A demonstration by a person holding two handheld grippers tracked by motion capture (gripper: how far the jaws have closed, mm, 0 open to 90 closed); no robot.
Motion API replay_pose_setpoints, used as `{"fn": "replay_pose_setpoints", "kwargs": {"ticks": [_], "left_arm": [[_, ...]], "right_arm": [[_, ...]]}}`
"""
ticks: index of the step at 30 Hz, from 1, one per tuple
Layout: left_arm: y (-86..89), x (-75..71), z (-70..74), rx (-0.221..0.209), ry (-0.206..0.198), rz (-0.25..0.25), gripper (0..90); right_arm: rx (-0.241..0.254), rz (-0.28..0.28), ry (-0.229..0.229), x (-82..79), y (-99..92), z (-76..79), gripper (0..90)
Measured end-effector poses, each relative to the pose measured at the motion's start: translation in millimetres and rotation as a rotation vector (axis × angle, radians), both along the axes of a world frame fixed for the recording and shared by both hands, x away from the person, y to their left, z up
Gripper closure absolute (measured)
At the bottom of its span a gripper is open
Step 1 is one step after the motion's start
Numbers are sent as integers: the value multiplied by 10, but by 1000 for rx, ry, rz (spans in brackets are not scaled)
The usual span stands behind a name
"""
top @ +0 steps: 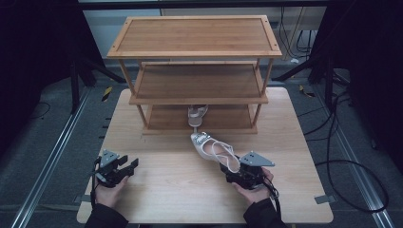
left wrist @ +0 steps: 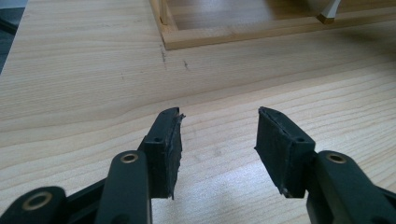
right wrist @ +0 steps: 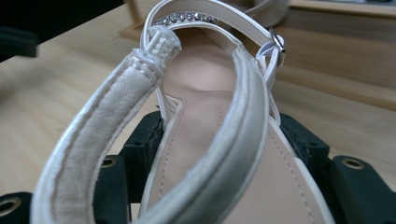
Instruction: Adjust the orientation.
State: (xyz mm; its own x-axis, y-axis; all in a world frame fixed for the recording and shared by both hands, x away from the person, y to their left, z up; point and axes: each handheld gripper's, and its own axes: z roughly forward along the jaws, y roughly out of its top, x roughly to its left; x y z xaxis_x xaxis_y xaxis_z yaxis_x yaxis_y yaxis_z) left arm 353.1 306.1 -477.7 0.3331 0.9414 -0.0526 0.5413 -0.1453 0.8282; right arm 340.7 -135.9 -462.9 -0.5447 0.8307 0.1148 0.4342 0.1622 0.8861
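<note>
A pale slingback shoe (top: 212, 151) with a jewelled toe lies in the right gripper (top: 239, 175), its heel end between the jaws and its toe pointing away from the person toward the rack (top: 195, 52). The shoe's long axis runs from the gripper, near the table's front edge, up and slightly left to the foot of the rack, so the toe already faces the bottom shelf (top: 223, 118), where a second shoe (top: 196, 115) of the same kind stands. In the right gripper view the black pads (right wrist: 144, 144) press on both sides of the sole (right wrist: 205, 154) — the jaws are partly closed around it, gripping the heel end, with the back strap (right wrist: 93, 154) looping toward the camera. The right hand (top: 254, 192) is plainly the nearer one; the shoe is in its grasp. The left gripper (top: 124, 167) rests well apart at the left of the table (top: 157, 190), jaws spread about halfway and holding nothing — bare wood shows between its pads (left wrist: 168, 149). Judged from this, the coming move is a forward carry along the shoe's own axis to the shelf.
</note>
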Motion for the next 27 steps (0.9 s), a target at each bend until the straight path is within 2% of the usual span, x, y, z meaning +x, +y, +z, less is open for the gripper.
{"fn": "replay_pose_setpoints", "kwargs": {"ticks": [3, 4, 5, 9, 10, 14, 15, 18, 22, 23, 25, 27], "left_arm": [[0, 3, -1, 0, 1, 2, 489], [0, 3, -1, 0, 1, 2, 489], [2, 4, 0, 0, -1, 5, 488], [4, 3, 3, 1, -3, 7, 486], [6, 2, 4, 0, -4, 7, 486], [15, -1, 6, -4, -5, 8, 485], [20, 0, 5, -3, -2, 6, 485], [23, 2, 2, -4, -3, 7, 485], [22, 2, 2, -5, -3, 5, 485], [21, 0, 3, -4, -2, 6, 485], [21, 0, 4, -5, -3, 4, 485], [24, 0, 4, -6, -2, 3, 485]], "right_arm": [[7, -62, -11, 71, -90, 25, 404], [7, -62, -11, 71, -90, 25, 404], [6, -96, -12, 142, -126, 38, 405], [11, -129, -13, 253, -119, 49, 404], [8, -153, -20, 359, -80, 64, 404], [6, -201, -24, 548, 3, 83, 404], [6, -201, -24, 548, 3, 83, 404], [8, -245, -24, 781, 81, 63, 404], [5, -268, -23, 913, 147, 42, 404], [4, -296, -29, 1004, 200, 12, 404], [13, -307, -28, 1031, 212, -3, 404], [15, -338, -16, 1132, 239, -52, 404]]}}
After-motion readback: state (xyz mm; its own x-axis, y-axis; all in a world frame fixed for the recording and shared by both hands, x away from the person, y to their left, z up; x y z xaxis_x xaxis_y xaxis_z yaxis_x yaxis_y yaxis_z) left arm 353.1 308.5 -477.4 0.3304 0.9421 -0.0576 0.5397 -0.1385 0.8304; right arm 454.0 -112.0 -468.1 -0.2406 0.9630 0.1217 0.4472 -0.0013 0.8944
